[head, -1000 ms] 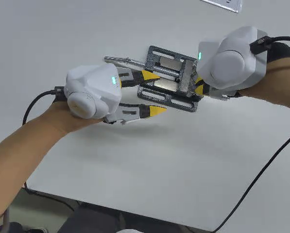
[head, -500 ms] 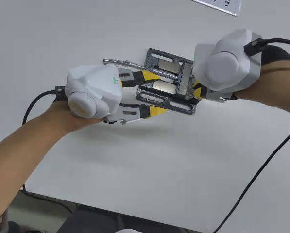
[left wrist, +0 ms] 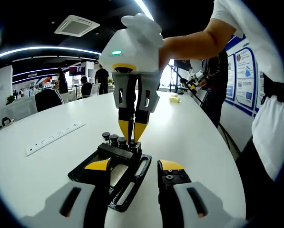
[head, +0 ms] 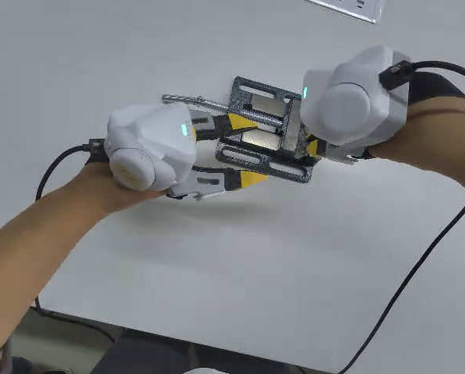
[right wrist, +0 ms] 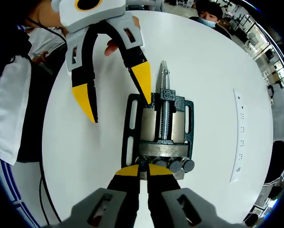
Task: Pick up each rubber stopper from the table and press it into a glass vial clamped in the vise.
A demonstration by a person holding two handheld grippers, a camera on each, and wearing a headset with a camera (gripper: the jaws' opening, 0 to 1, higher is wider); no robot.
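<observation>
Stoppers [left wrist: 114,137] sit dark on three glass vials [right wrist: 172,165] in the row clamped at one end of the vise [right wrist: 132,128], so those look done. A fourth rubber stopper [right wrist: 142,164] (dark, largely hidden) sits atop the end vial [left wrist: 132,146], and the right gripper [right wrist: 144,171] is pinched together on it from above. Seating it appears to be the step in hand. The left gripper [left wrist: 135,165] is spread wide, straddling the vise's screw end on the white table [head: 294,257], holding nothing.
</observation>
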